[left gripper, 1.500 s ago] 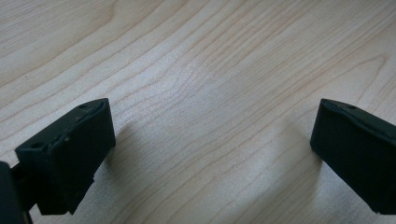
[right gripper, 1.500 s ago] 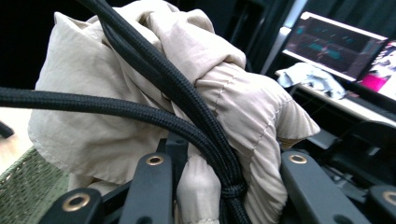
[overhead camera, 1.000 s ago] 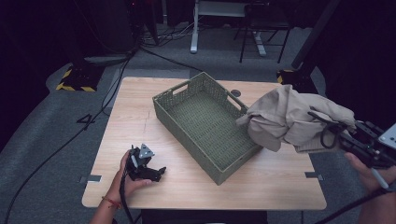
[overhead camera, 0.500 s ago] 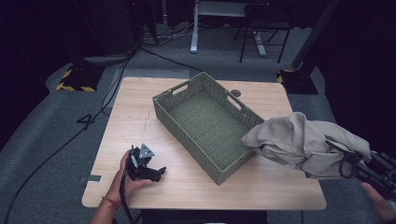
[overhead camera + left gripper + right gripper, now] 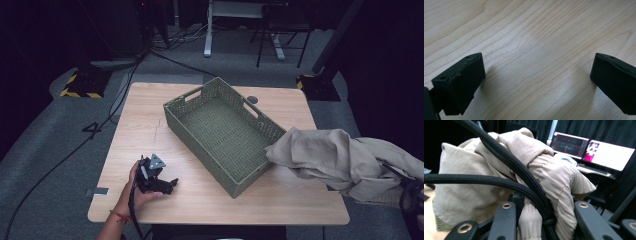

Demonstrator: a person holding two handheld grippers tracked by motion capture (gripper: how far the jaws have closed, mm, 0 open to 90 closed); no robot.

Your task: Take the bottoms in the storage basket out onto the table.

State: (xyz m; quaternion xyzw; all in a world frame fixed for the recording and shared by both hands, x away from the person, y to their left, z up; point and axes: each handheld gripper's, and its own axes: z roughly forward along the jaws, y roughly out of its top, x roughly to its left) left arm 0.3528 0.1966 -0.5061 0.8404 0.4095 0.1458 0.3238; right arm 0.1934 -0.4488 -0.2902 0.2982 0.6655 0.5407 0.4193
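- Currently my right claw (image 5: 544, 220) is clamped on a bunched beige garment (image 5: 340, 162), its cable draped across the cloth.
- That garment hangs at four o'clock, off the worktop's (image 5: 145, 125) right edge, its near fold touching the green woven basket (image 5: 220, 132).
- My left claw (image 5: 167, 182) rests at seven o'clock on bare wood, jaws wide, nothing between them.

left gripper (image 5: 159, 181): black, grey three-cornered plate | wrist: red band
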